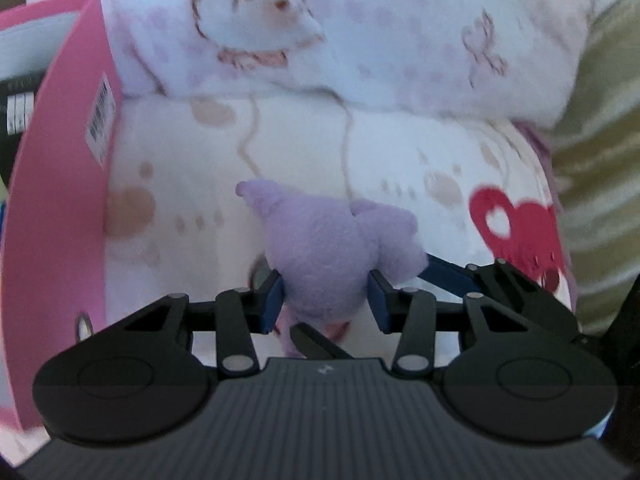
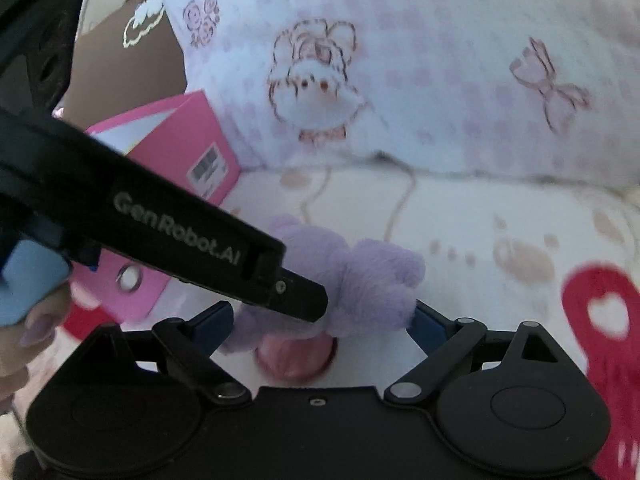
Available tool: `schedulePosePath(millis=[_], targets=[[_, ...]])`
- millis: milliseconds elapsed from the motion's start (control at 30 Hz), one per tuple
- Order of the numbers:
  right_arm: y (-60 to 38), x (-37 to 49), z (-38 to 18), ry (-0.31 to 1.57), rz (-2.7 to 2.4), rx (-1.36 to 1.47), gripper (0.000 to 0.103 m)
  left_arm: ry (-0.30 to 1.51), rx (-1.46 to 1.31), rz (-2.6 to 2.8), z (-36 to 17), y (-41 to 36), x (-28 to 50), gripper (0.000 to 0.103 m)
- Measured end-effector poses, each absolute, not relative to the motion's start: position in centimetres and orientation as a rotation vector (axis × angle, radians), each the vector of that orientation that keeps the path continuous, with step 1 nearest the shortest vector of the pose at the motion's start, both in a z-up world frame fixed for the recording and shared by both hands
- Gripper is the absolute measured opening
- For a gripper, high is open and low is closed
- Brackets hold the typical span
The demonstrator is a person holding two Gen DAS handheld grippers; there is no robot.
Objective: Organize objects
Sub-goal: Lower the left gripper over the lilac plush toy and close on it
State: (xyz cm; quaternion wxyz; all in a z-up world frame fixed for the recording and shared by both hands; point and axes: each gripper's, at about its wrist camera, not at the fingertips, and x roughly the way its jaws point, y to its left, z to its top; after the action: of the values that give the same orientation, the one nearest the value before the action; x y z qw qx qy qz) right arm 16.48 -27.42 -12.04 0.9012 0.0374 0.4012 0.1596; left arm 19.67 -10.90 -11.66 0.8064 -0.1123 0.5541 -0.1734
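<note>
A fluffy purple plush toy (image 1: 332, 248) lies over a cream paw-print blanket (image 1: 180, 152). My left gripper (image 1: 326, 304) is shut on its body, both blue pads pressing into the fur. In the right wrist view the same plush toy (image 2: 372, 280) sits between the fingers of my right gripper (image 2: 320, 320), whose jaws stand wide with a pad touching the fur on each side. The left gripper's black body (image 2: 180, 224) crosses that view from the left, and one right finger (image 1: 452, 276) shows beside the toy in the left wrist view. A pink round part (image 2: 296, 360) shows under the toy.
A pink box (image 1: 60, 200) with a barcode label stands at the left, also in the right view (image 2: 192, 136). A white bunny-print pillow (image 1: 360, 40) rises behind. Red heart print (image 1: 516, 232) and olive fabric (image 1: 600, 160) lie right. A hand (image 2: 36, 328) holds the left gripper's handle.
</note>
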Motion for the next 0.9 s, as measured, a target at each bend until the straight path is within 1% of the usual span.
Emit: schedulePosePath(millis=[133,167,200,300,367,467,533,567,633,700,900], targets=[[-27.3,14.4,-12.5,0.837,0.34,0.081,0.094,1.255,-0.119,-0.397,-12.7,-12.5,18.5,0.046],[-27.3,14.4,-12.8,0.842,0.337,0.082,0.095,1.243,-0.066,-0.391,-12.8,-12.9,18.1,0.052],[-27.3,14.3,-13.0,0.842,0.348,0.082,0.095,1.217,-0.039,-0.376,-12.7,-12.8,17.7,0.056],[-27.1,14.2,-13.3,0.828,0.326,0.084,0.095,1.146,0.011,-0.367,-11.7,-12.4,17.1,0.059],[-27.1,14.5,-13.6,0.849,0.33,0.107,0.095,1.097,0.025,-0.374,-11.3,-12.4,17.1,0.059],[-27.5,14.7,-14.0,0.861,0.303,0.138,0.095,1.072,-0.01,-0.368,-11.6,-11.9,17.8,0.057],[-27.5,14.6,-14.1,0.862,0.3,0.135,0.095,1.085,-0.073,-0.382,-12.0,-11.4,18.2,0.051],[-27.4,14.5,-14.0,0.86,0.298,0.13,0.095,1.1,-0.117,-0.398,-12.5,-11.3,18.5,0.044],[-27.1,14.2,-13.8,0.867,0.302,0.113,0.088,1.111,-0.187,-0.41,-13.0,-11.3,18.5,0.043],[-26.7,13.5,-13.6,0.862,0.27,0.092,0.088,1.074,-0.184,-0.44,-12.4,-11.3,17.9,0.041],[-26.2,13.2,-15.1,0.849,0.272,0.072,0.089,1.088,-0.197,-0.408,-13.1,-11.8,17.5,0.041]])
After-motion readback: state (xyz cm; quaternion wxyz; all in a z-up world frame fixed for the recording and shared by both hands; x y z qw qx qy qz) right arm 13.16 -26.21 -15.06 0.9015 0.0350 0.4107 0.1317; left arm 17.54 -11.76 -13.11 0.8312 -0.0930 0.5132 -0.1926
